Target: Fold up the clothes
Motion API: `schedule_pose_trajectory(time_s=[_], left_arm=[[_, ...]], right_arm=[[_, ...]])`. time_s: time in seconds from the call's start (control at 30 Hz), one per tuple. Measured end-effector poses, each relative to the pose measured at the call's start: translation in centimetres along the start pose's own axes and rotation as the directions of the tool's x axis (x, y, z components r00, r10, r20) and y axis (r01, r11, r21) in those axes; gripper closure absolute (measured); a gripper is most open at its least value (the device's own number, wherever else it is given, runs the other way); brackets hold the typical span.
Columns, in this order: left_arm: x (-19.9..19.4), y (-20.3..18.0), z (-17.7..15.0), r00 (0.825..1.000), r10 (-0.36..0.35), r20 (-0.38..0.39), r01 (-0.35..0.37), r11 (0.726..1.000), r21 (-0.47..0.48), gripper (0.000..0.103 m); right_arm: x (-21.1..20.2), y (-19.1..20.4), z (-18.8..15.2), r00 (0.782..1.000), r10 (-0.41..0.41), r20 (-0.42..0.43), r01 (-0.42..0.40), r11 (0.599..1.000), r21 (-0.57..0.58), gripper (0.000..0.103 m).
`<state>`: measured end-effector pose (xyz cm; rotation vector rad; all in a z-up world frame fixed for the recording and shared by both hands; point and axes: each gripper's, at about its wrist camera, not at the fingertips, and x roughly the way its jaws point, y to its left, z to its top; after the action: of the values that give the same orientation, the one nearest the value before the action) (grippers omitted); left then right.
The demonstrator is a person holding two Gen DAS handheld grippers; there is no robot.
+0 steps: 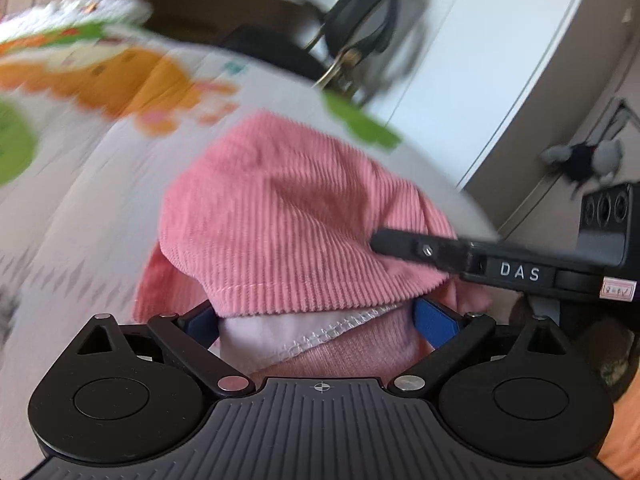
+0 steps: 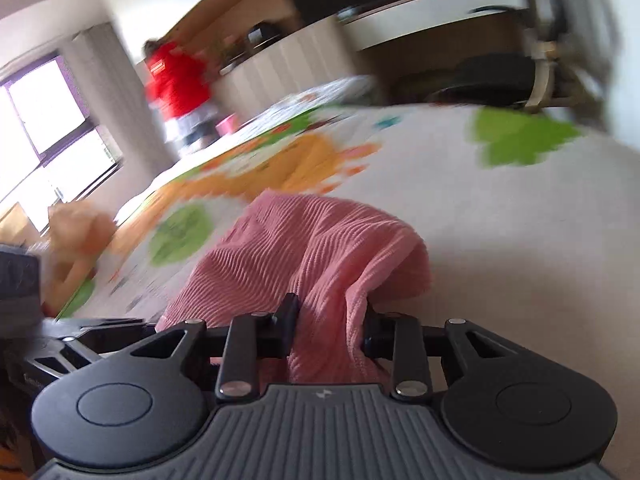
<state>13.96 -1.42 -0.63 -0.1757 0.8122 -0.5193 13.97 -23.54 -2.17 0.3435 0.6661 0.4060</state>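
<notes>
A pink ribbed garment (image 1: 280,208) with a pale lining lies bunched on the patterned play mat (image 1: 80,208). It drapes over my left gripper (image 1: 318,312), whose blue pads (image 1: 434,320) stand wide apart, open; cloth fills the gap and hides the fingertips. One black finger of my right gripper (image 1: 416,246) rests on the garment's right side. In the right wrist view the same pink garment (image 2: 304,248) runs up between the fingers of my right gripper (image 2: 328,320), and the narrow jaws are shut on a fold of it.
The mat (image 2: 460,220) bears orange and green shapes. A dark chair (image 1: 372,28) and a white wall panel (image 1: 500,60) stand behind it. A person in red (image 2: 176,80) is far off near a window (image 2: 44,112). An orange plush toy (image 2: 76,232) sits at the left.
</notes>
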Motion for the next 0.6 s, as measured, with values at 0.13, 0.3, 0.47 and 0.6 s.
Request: schedule_pose_trajectory(time_s=[0.13,0.3,0.47,0.6], left_arm=[[1.7,-1.5,0.5,1.000,0.003,0.001,-0.003,0.999,0.033,0.003],[1.4,-1.8,-0.3,0.998,0.037,-0.046,-0.033,0.996,0.085,0.003],[0.2,-1.9,-1.3,0.995,0.065,-0.069,-0.057,0.991,0.118,0.003],[-1.6,-1.6,-2.5,0.993,0.103,-0.062,-0.090,0.980,0.179,0.003]], right_arm=[[-2.2,-2.6,1.1,0.985,-0.162,0.062,0.163,0.986,-0.018,0.075],[-4.3,-1.0,1.0,0.978,-0.170,0.120,0.185,0.974,-0.133,0.066],[-3.8,3.3,0.7,0.993,-0.053,0.104,0.079,0.964,-0.256,0.047],[-3.9,6.6,-0.2,0.996,-0.004,0.084,0.036,0.920,-0.389,0.038]])
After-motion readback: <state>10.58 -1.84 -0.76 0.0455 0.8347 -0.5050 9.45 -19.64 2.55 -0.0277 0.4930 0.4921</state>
